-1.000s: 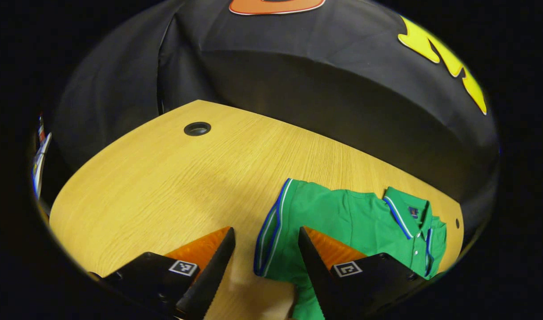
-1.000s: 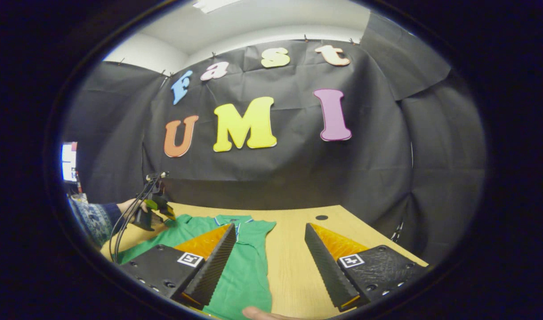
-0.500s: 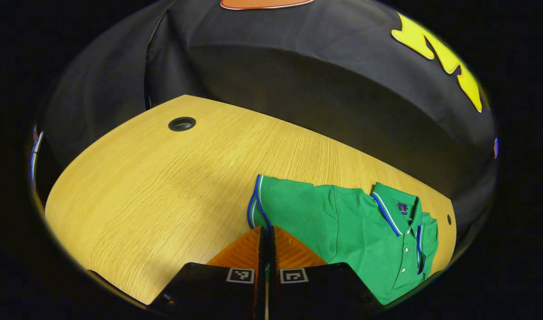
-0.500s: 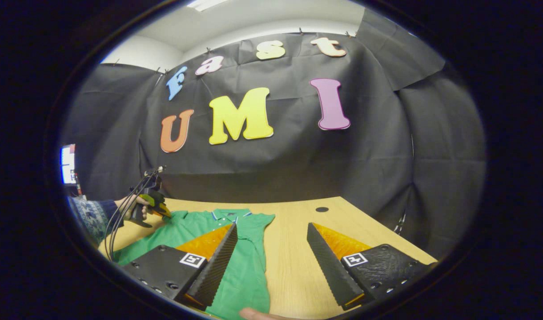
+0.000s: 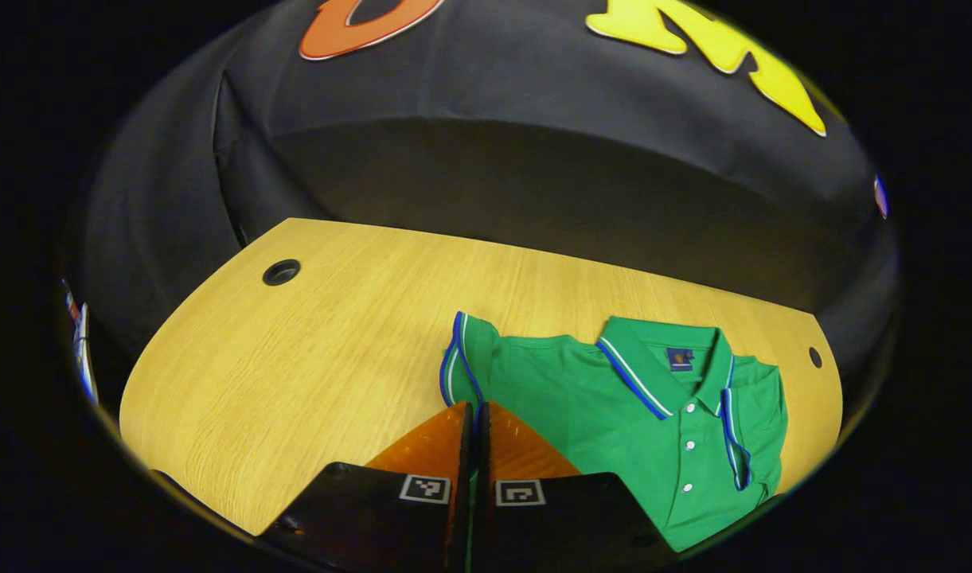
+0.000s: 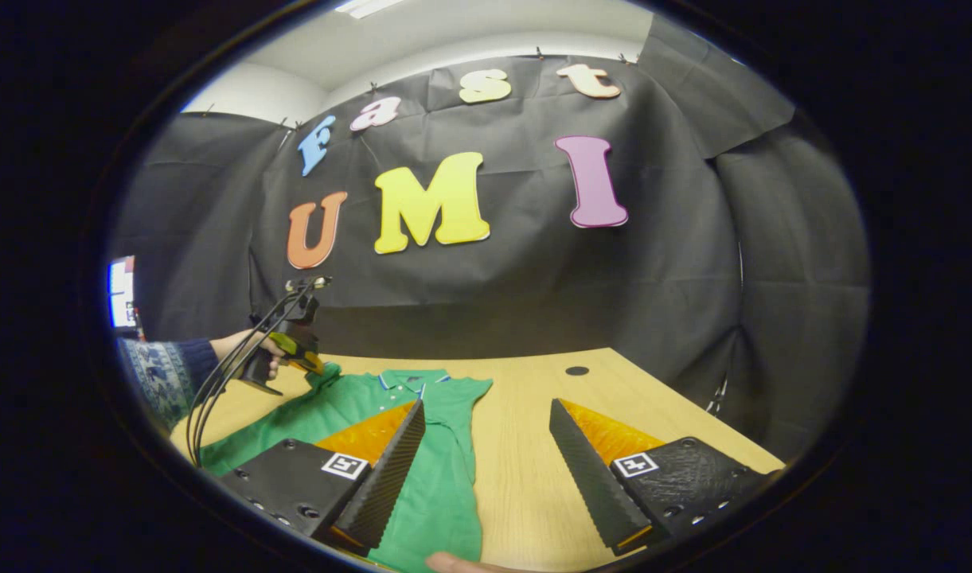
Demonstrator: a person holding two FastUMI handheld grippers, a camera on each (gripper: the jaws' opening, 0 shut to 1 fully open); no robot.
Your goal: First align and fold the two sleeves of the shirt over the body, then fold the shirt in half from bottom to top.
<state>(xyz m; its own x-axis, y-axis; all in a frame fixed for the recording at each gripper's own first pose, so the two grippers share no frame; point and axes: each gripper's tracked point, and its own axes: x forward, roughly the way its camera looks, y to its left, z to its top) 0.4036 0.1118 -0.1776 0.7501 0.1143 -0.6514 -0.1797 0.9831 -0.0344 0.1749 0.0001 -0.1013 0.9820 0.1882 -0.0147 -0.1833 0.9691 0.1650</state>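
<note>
Green polo shirt with blue-white trim (image 5: 613,398) on light wood table (image 5: 294,358); left gripper (image 5: 476,414) clamped on 1 sleeve cuff (image 5: 454,366).

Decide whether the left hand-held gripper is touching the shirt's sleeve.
Touching. In the left gripper view the left hand-held gripper has its fingers closed together on the sleeve, with green cloth in the slit between them.

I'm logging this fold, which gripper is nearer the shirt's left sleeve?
Left. The left gripper is shut on the sleeve; the right gripper hovers open over the shirt's other side.
</note>
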